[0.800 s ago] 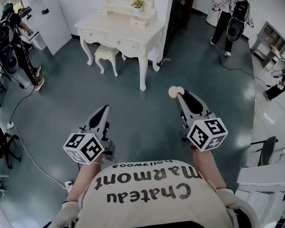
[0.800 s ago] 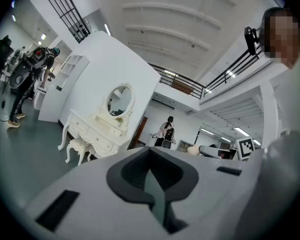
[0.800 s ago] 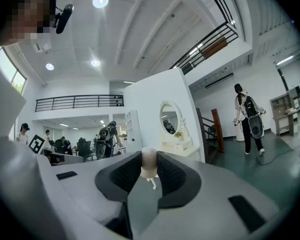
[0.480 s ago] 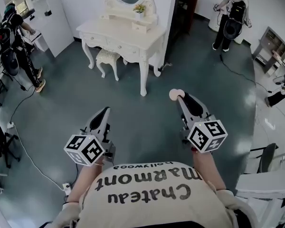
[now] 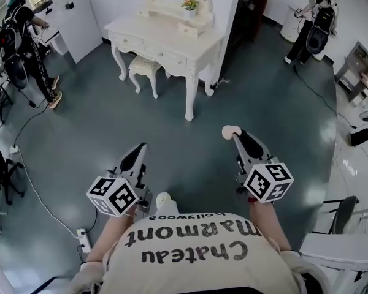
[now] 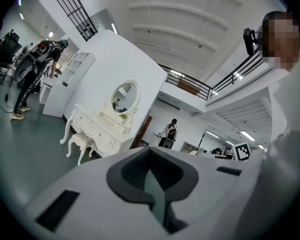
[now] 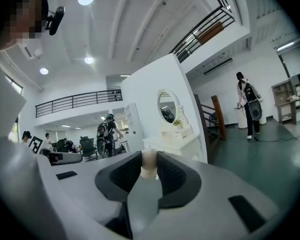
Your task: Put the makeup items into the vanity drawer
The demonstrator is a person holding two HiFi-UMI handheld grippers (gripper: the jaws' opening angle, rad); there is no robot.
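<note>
A white vanity table with a row of drawers and an oval mirror stands across the grey floor, ahead of me; it also shows in the left gripper view and the right gripper view. My right gripper is shut on a small beige makeup sponge, which sticks out past the tips. Held low at my left side, my left gripper is shut with nothing in it. Both are held in the air, well short of the vanity.
A white stool sits under the vanity. One person stands at the left and another at the back right. A cable and a power strip lie on the floor at left. A chair is at right.
The vanity has come a little nearer and lower in the head view. A white shoe now shows between the grippers. Both grippers keep their pose, the sponge still held.
</note>
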